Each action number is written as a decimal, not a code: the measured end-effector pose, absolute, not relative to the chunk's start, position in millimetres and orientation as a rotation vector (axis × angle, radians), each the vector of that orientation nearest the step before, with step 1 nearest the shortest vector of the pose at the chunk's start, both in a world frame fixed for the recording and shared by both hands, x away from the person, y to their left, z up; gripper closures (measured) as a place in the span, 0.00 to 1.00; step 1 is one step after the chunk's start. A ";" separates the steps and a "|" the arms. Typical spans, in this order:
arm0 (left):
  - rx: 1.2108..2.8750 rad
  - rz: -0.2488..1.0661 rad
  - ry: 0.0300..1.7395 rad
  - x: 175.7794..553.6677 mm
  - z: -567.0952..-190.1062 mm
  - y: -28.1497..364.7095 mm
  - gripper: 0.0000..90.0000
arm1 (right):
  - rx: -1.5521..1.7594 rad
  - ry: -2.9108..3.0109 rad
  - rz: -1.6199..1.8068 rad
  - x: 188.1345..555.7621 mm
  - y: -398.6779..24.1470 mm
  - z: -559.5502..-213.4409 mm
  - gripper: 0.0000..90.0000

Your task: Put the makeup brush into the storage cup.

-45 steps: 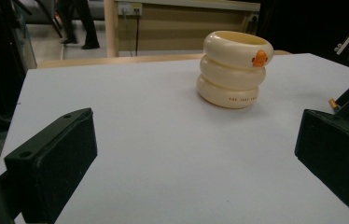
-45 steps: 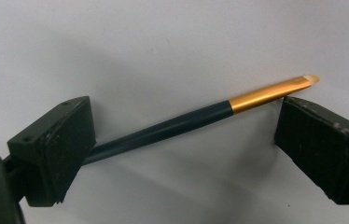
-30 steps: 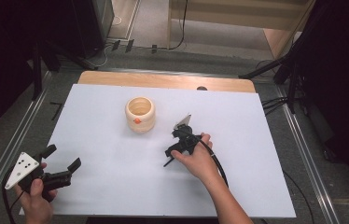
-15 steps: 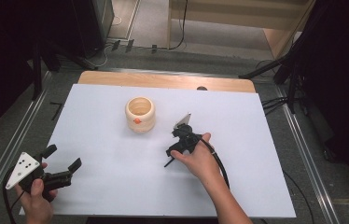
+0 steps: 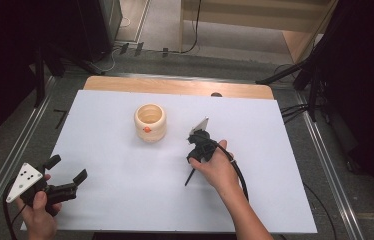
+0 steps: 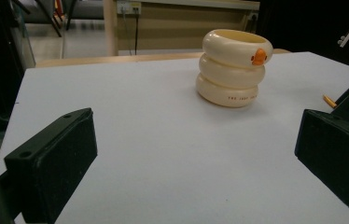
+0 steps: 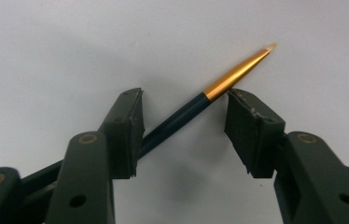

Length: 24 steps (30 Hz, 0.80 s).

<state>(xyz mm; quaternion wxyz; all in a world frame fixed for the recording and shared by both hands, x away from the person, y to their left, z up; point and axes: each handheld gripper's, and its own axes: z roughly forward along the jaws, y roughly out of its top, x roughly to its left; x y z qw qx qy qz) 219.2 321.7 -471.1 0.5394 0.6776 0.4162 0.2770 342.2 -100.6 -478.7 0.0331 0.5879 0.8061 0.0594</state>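
While the left gripper (image 5: 66, 176) rests spread and empty at the bench's (image 5: 125, 210) near corner, the right gripper (image 7: 184, 128) has just been closing around a dark, gold-tipped pen (image 7: 196, 105) lying on the bench, pads not yet clamping it; farther off stands a cream duck-faced cup (image 5: 150, 122).

Glossy against matt

The pen (image 7: 196, 105) has a shiny gold metal tip and dark smooth barrel; the cream holder (image 6: 234, 67) looks glazed; the table (image 5: 125, 200) is matt white, wood-edged.
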 end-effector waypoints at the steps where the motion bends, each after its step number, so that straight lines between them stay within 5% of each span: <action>1: 1.611 0.657 0.989 219.2 -471.2 321.5 0.00 | 1.814 2.482 0.178 342.6 -100.6 -478.4 0.56; 8: 1.614 0.657 0.986 219.2 -471.2 320.9 0.00 | 1.852 2.477 0.162 346.8 -105.7 -476.8 0.72; 24: 1.617 0.658 0.985 219.4 -471.4 320.8 0.00 | 1.883 2.481 0.098 353.9 -107.1 -475.8 0.86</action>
